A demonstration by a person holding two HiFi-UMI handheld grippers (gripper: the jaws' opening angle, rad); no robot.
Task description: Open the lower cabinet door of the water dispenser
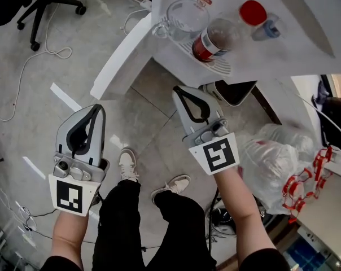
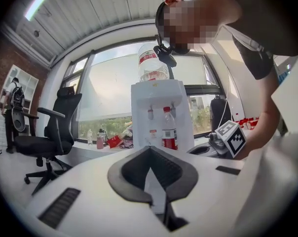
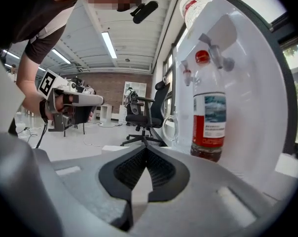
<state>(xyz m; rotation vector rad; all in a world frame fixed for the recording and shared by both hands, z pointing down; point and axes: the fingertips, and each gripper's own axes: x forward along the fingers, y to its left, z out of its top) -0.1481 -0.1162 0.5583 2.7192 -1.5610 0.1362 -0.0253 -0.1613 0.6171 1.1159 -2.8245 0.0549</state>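
Grip of left hand-held gripper (image 1: pixel 96 110): clenched, pads meeting, empty.
Grip of right hand-held gripper (image 1: pixel 179 91): clenched too, nothing between pads.
Water dispenser (image 2: pixel 156 100): ahead of both, touched by neither, nearer the right one.
Lower cabinet door (image 1: pixel 122 55): white panel jutting from dispenser base, seemingly swung open, beyond both sets of tips.
Writing: red label on bottle (image 3: pixel 208 120) under the taps, print unreadable.
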